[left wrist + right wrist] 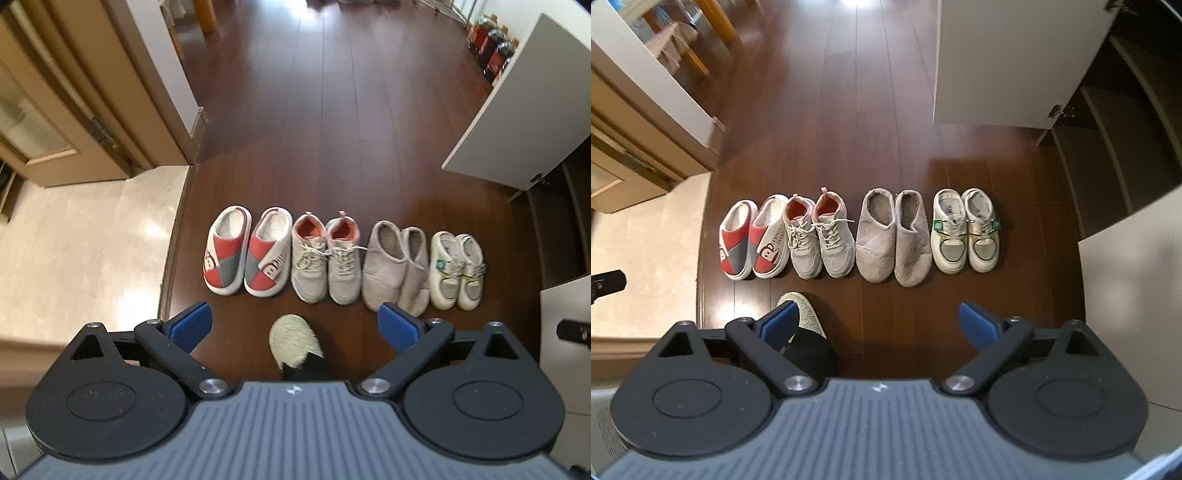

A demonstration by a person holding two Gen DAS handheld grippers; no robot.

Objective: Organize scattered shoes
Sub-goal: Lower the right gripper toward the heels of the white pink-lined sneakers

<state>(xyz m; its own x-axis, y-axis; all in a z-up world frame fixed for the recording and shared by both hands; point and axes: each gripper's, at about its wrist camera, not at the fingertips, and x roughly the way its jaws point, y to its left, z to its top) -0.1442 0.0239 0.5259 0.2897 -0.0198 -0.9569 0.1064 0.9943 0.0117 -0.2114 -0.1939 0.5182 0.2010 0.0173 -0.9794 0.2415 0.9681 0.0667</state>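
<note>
Four pairs of shoes are seen lined up side by side on the dark wooden floor (332, 110), toes toward the cameras. From left to right the row is made up of red, grey and white clogs (243, 254), light grey lace-up sneakers (325, 262) with coral lining, beige quilted slippers (397, 266), and small white sneakers (458, 271) with green trim and small green tags. Within each pair the two shoes are set touching or just beside each other, and the pairs are set close together.

Nearer the cameras than the row, a person's foot in a pale woven slipper (293, 341) with a dark trouser leg above it is seen on the floor, apart from the shoes. In the left wrist view it lies between the blue pads; in the right wrist view it is partly covered by the left pad.

The left gripper (295, 326) is held above the floor with its jaws spread wide and nothing between them; the row lies beyond the fingertips. The right gripper (879, 321) is likewise held with jaws wide apart and empty, the slippers and white sneakers lying beyond it.

A white cabinet door (1015, 62) stands open to the right, with dark shelves (1115, 103) behind it. Pale tile flooring (85, 240) and a wooden door frame (74, 92) are seen at the left.
</note>
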